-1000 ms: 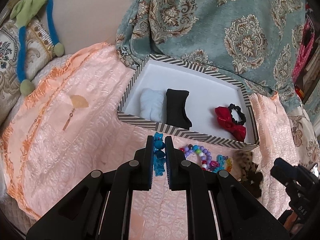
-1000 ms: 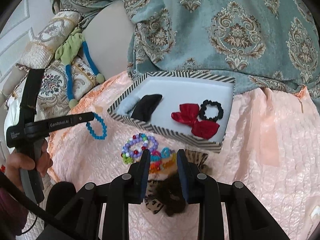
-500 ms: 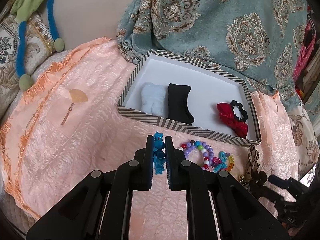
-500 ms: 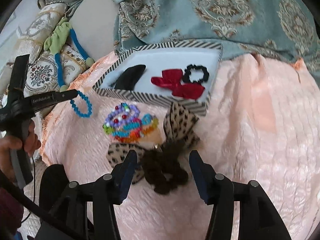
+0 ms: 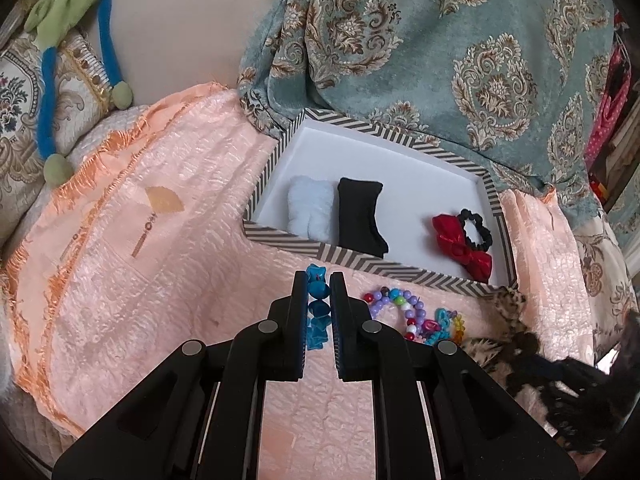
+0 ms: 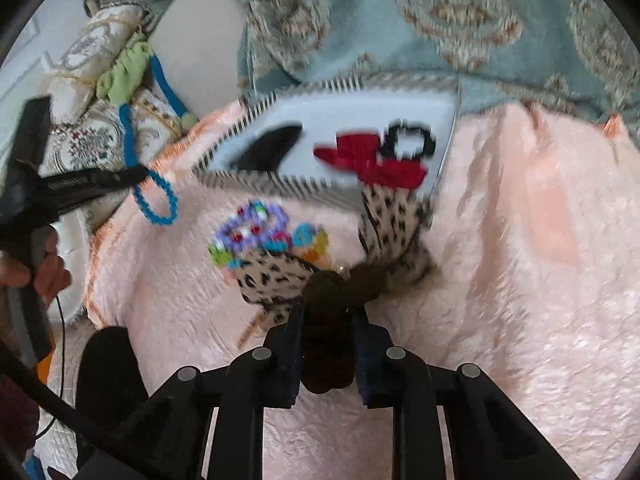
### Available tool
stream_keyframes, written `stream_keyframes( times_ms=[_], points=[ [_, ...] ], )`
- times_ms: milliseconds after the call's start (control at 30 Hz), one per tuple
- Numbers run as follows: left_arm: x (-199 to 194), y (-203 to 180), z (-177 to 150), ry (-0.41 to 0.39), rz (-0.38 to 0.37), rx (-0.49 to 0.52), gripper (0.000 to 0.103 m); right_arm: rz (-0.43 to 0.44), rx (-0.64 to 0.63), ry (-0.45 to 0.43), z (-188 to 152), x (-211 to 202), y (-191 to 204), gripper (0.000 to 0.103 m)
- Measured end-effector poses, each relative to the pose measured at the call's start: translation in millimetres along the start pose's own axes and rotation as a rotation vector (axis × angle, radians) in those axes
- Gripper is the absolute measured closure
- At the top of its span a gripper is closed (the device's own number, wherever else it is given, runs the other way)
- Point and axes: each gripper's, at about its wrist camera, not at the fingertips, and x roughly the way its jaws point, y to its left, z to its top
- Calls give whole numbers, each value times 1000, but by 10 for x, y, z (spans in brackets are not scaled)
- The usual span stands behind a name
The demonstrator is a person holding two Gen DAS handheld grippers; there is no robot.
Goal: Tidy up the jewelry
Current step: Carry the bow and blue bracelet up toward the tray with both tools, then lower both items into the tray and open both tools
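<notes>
A striped box (image 5: 400,270) on the peach bedspread holds a white cushion (image 5: 310,208), a black cushion (image 5: 360,216), a red bow (image 5: 460,240) and a black scrunchie (image 5: 476,228). My left gripper (image 5: 319,280) is shut on a blue bead bracelet (image 5: 319,308), which hangs above the bedspread (image 6: 156,200) in front of the box. My right gripper (image 6: 326,312) is closing, and its pads press the brown scrunchie (image 6: 332,292) of a leopard-print bow (image 6: 394,220). Colourful bead bracelets (image 6: 256,232) lie beside the bow.
A teal patterned blanket (image 5: 440,60) is heaped behind the box. A green and blue plush toy (image 5: 48,80) hangs over an embroidered pillow at the far left. A gold fan-shaped ornament (image 5: 160,204) lies on the bedspread. A person's hand (image 6: 48,276) holds the left gripper.
My right gripper opened wide, sank over the brown scrunchie and closed on it. The left gripper kept still with the blue bracelet.
</notes>
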Motion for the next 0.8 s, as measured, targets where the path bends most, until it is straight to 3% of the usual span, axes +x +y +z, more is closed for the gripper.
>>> stream_keyframes(
  times_ms=[333, 600, 800],
  points=[
    [17, -121, 258, -20, -9, 18, 94, 3, 13, -159, 552, -389, 27, 83],
    [256, -154, 627, -7, -17, -13, 94, -43, 8, -192, 964, -255, -42, 83],
    [646, -177, 969, 7, 1, -37, 94, -73, 32, -186, 1302, 37, -255, 83]
  ],
)
